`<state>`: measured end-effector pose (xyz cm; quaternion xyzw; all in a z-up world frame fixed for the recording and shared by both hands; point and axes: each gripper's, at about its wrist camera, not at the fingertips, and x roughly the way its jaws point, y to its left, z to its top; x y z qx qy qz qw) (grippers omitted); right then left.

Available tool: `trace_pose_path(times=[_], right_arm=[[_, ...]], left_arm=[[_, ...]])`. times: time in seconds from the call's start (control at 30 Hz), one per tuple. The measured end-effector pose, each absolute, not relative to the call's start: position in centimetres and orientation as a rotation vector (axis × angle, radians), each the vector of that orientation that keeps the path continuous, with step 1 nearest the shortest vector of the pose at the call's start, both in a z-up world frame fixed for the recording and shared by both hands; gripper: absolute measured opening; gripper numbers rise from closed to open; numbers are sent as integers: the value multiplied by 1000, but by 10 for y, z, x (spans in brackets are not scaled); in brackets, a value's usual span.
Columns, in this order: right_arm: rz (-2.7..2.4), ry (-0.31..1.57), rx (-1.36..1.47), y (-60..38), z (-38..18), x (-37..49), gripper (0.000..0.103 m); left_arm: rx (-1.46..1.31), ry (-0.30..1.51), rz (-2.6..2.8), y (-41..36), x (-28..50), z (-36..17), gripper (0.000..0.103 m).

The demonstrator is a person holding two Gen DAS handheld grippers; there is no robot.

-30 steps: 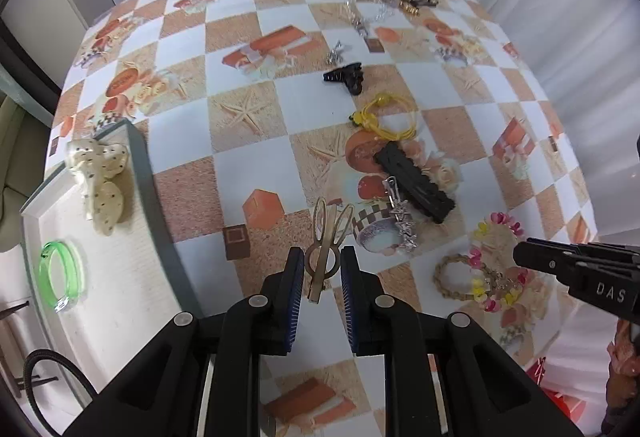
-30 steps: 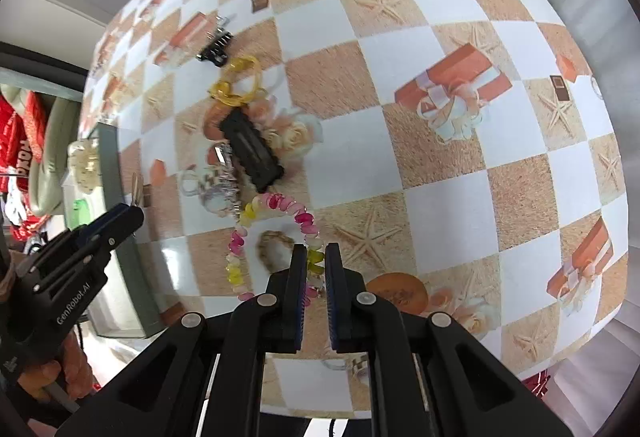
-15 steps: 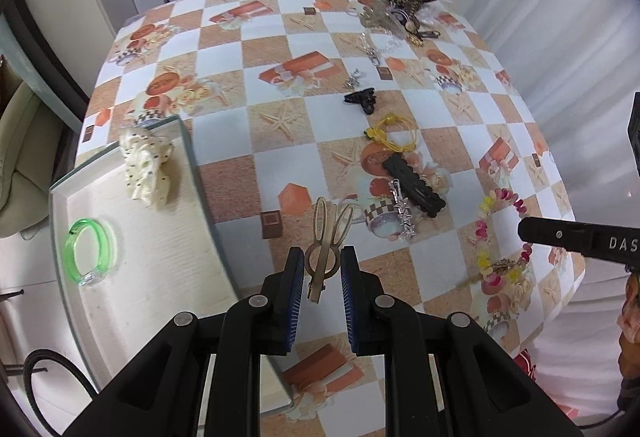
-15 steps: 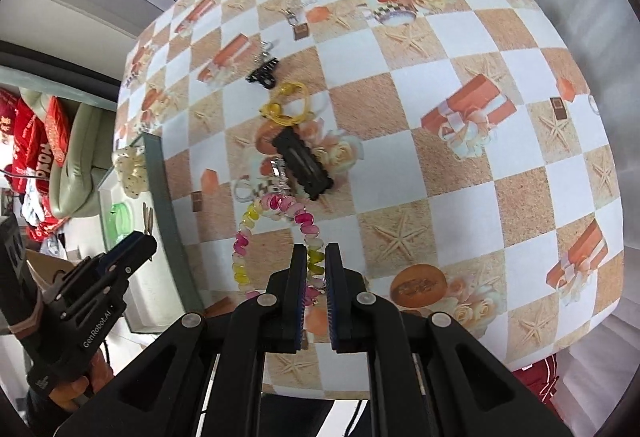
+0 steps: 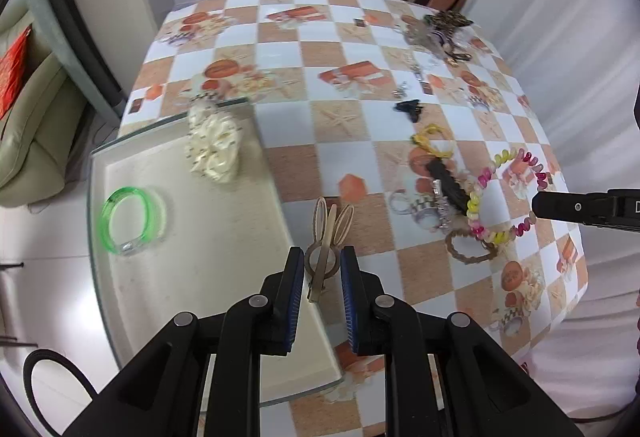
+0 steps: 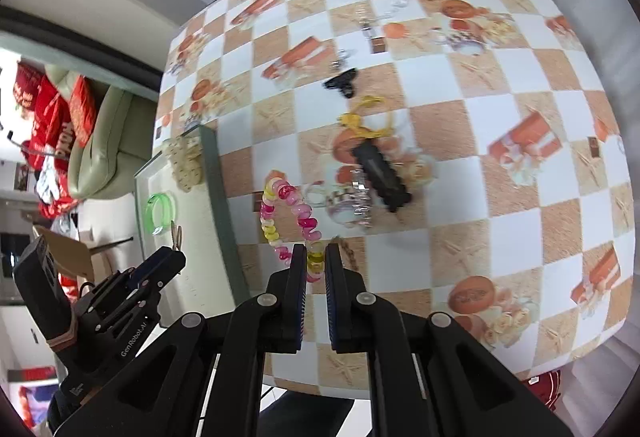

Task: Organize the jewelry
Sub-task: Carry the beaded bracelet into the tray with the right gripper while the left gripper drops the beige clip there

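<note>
Left hand-held gripper (image 5: pixel 320 269) clasps a bunny-ear hair clip (image 5: pixel 329 233), long axis forward, over the tray (image 5: pixel 200 277) edge; right hand-held gripper (image 6: pixel 316 265) clasps a spiral bracelet (image 6: pixel 286 215).

tablecloth (image 5: pixel 352 85): glossy printed | bangle (image 5: pixel 130 225): clear green plastic | scrunchie (image 5: pixel 214 147): cream cloth

The far jewelry heap (image 5: pixel 442 31) is too small and blurred to sort out.

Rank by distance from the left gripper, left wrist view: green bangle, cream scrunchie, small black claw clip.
From the left gripper:
1. green bangle, on the tray, left.
2. cream scrunchie, tray's far edge, left of centre.
3. small black claw clip, on the table, farther off, right.
</note>
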<state>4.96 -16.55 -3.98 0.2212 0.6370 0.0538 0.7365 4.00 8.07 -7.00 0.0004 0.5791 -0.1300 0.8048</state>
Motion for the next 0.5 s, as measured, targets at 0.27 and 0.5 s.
trace_pose_path(times=[0.27, 0.5], right_arm=[[212, 1390, 437, -122, -35, 63, 9], [304, 1365, 381, -87, -20, 74, 9]], left_arm=[[-45, 1238, -205, 119, 32, -73, 23], [-82, 1232, -153, 146, 28, -77, 23]])
